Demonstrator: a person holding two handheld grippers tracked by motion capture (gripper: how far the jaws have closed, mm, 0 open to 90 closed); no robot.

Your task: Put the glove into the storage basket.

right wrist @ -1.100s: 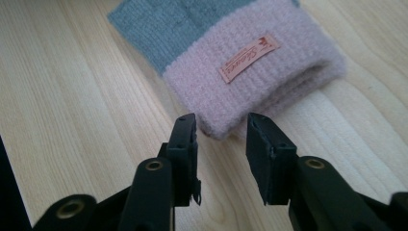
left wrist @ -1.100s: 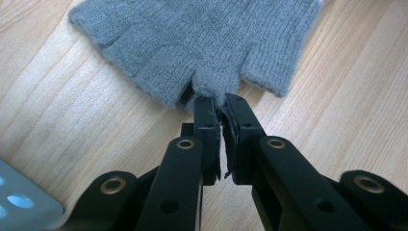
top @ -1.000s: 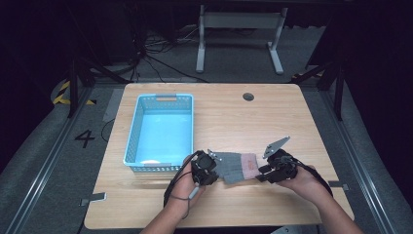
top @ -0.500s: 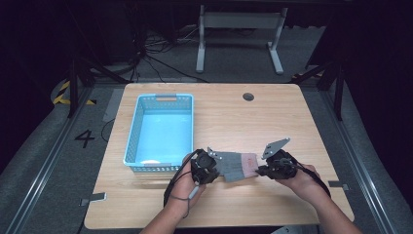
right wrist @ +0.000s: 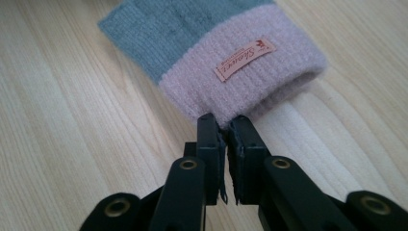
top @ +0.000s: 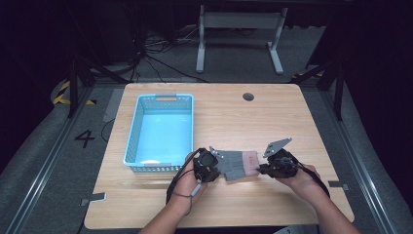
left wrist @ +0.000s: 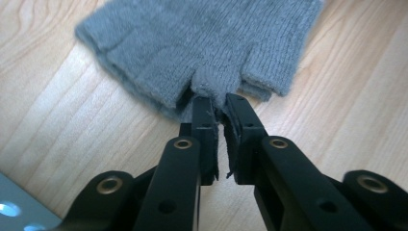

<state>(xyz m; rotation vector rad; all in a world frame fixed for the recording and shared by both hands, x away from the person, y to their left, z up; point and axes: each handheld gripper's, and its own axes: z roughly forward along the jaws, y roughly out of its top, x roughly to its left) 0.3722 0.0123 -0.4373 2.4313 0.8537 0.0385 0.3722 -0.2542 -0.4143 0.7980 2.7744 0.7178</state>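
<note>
The right gripper (right wrist: 226, 126) has just closed onto the pink ribbed cuff of one grey knitted glove (top: 235, 164). The left gripper (left wrist: 217, 111) pinches a stubby finger end, jaws nearly shut.

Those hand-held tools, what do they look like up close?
Both are black. The left tool and right tool each end in two flat black jaws on arms with brass-ringed holes. A grey three-cornered plate tops the right one, and a black cable loops from the left. The forearms are bare.
</note>
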